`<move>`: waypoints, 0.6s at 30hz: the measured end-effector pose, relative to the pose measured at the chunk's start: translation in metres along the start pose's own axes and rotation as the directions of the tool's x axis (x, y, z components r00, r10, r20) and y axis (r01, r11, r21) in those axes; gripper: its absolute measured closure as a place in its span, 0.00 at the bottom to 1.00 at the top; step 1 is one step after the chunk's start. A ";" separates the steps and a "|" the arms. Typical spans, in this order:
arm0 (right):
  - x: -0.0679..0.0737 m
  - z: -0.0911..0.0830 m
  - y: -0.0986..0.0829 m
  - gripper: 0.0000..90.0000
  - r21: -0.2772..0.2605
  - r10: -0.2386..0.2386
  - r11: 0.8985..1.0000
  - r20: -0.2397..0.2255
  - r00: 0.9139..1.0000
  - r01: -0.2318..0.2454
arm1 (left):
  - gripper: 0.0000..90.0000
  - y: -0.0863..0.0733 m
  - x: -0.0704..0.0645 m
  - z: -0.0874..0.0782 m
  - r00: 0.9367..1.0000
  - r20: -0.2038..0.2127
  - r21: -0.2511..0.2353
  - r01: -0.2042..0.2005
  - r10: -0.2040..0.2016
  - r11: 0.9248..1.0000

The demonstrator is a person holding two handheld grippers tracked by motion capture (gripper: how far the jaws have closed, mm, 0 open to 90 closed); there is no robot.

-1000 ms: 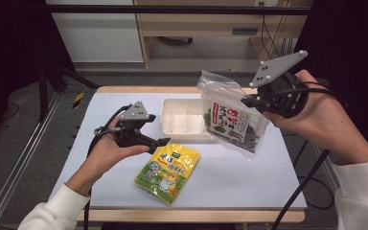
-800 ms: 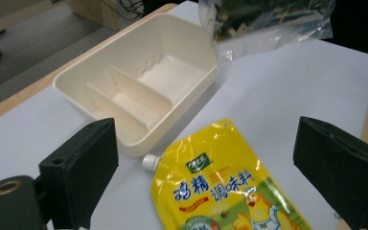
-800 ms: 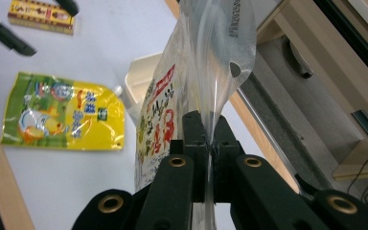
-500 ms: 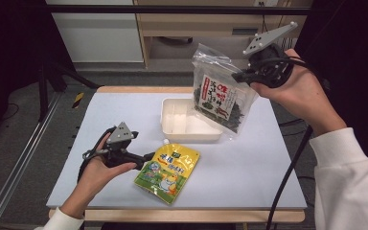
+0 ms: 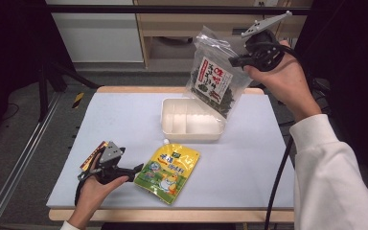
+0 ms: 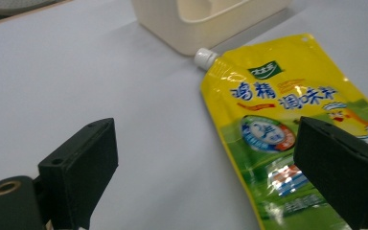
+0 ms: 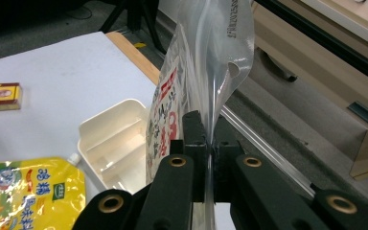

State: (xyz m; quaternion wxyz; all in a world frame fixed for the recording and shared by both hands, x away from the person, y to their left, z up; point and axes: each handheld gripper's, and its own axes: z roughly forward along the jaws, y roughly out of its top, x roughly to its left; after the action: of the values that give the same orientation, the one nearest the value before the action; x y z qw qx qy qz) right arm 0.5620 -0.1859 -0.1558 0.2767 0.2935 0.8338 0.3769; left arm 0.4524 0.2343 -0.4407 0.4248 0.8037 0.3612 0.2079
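Hanging higher than a second ago, clear crinkly seaweed bag (image 5: 214, 76) pinched by right gripper (image 5: 237, 60) above cream plastic divided tray (image 5: 192, 120). Pulled back toward table's near edge, left gripper (image 5: 135, 170), gaping beside yellow spouted pouch (image 5: 169, 172); likely next pickup.

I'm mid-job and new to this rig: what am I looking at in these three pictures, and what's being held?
No robot here: a person holds a two-jaw gripper in each hand. The high view looks down on the table; the other two pictures come from cameras riding on each gripper. The right gripper is shut on a clear seaweed bag, lifted above the white tray. The left gripper is open, low beside the yellow pouch, which lies flat with its white cap toward the tray. A small box lies by the left hand.
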 end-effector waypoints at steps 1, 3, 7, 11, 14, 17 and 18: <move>-0.002 0.003 0.000 0.98 0.004 0.010 1.000 0.000 1.000 -0.010 | 0.09 -0.002 0.003 -0.001 1.000 -0.010 -0.003 0.012 -0.012 1.000; -0.004 0.007 -0.001 0.98 0.001 0.017 1.000 0.002 1.000 -0.017 | 0.09 -0.003 0.005 -0.003 1.000 -0.012 -0.013 0.028 -0.029 1.000; -0.010 0.026 -0.005 0.98 0.005 0.056 0.998 -0.009 0.998 -0.056 | 0.09 -0.005 0.012 -0.006 0.997 -0.025 -0.050 0.075 -0.076 0.996; -0.011 0.034 -0.008 0.98 0.010 0.067 0.998 -0.019 0.998 -0.067 | 0.09 -0.009 0.016 -0.004 0.996 -0.024 -0.035 0.088 -0.088 0.996; -0.011 0.037 -0.012 0.98 0.014 0.071 0.997 -0.030 0.997 -0.071 | 0.09 -0.011 0.019 -0.002 0.994 -0.012 -0.025 0.105 -0.106 0.994; -0.009 0.043 -0.017 0.98 0.024 0.080 0.997 -0.037 0.996 -0.079 | 0.09 -0.011 0.020 -0.002 0.994 -0.014 -0.025 0.108 -0.108 0.994; -0.009 0.045 -0.019 0.98 0.028 0.082 0.996 -0.034 0.996 -0.081 | 0.09 -0.011 0.020 -0.002 0.994 -0.014 -0.025 0.108 -0.108 0.994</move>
State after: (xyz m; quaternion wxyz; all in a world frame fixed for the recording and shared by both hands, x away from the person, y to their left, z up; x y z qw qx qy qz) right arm 0.5933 -0.1814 -0.1939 0.2424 0.3242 0.8308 0.3819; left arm 0.4594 0.2548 -0.4481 0.4421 0.7763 0.4048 0.1952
